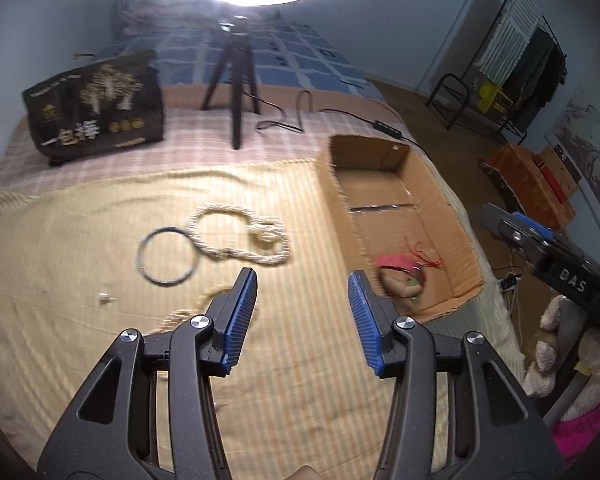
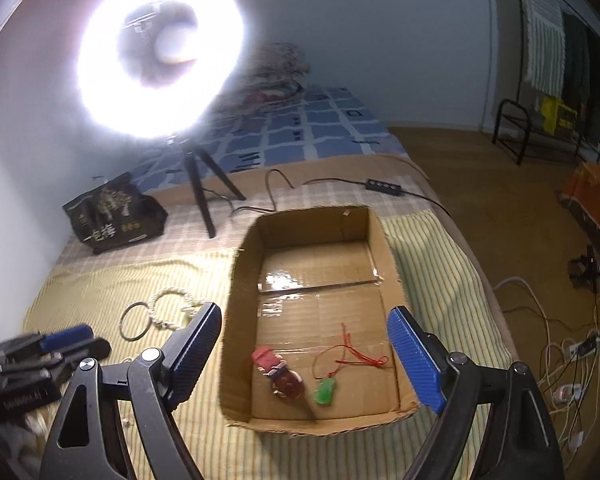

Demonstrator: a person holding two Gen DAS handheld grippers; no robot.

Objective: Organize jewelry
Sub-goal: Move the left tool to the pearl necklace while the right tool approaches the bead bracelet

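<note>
- Done: cardboard box (image 2: pixel 384 240) holds green pendant on red cord (image 2: pixel 325 391) and reddish-brown piece (image 2: pixel 286 384), both at the 6 o'clock end of its floor.
- Left: pearl necklace (image 1: pixel 240 236), dark bangle (image 1: pixel 167 256) and small white bit (image 1: pixel 105 297) lie on striped cloth (image 1: pixel 60 240), at 9 o'clock of the box.
- Left gripper (image 1: pixel 302 292) spread wide, empty, above the cloth near the necklace.
- Right gripper (image 2: pixel 304 332) spread wide, empty, over the box.
- Roughly under half sorted, by my judgement.

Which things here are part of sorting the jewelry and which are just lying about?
Job: cardboard box, green pendant, pearl necklace, dark bangle.
Lying about: black bag, ring light, tripod, plush toy.
</note>
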